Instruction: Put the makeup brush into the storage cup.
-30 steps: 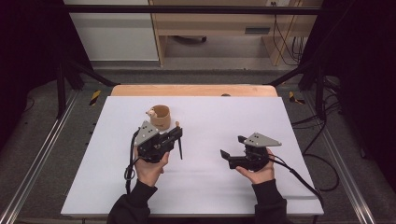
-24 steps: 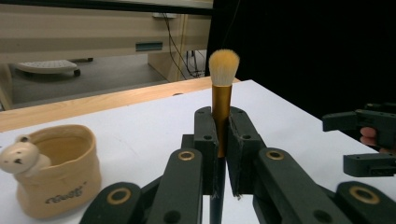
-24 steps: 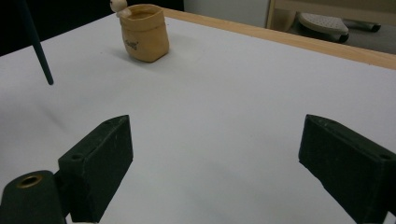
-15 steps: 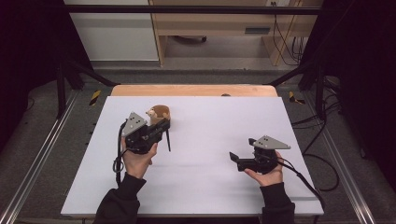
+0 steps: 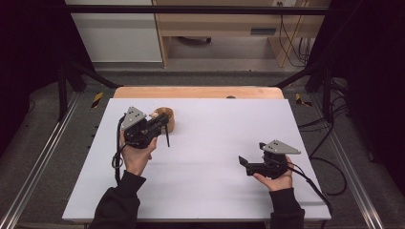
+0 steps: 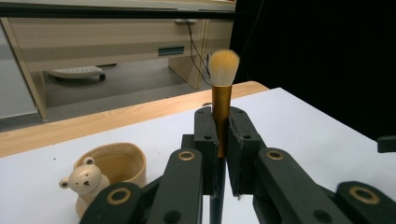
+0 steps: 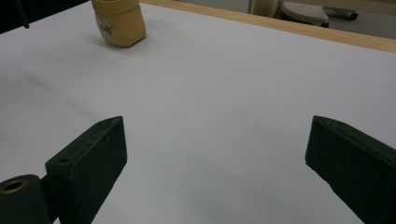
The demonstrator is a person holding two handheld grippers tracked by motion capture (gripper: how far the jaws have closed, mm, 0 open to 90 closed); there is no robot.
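left gripper (image 6: 219,154) clamps the makeup brush (image 6: 222,88) upright just beside the bear cup (image 6: 109,170); right gripper (image 7: 215,154) gapes empty; best lower it plumb, dark handle first, into the cup.

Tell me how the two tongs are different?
The left tongs are shut on a brush, bristles up; the right tongs stand wide open, holding nothing, and have just been opening. The left ones are beside the bear cup; the right ones are far from it. Both are black and hand-held.
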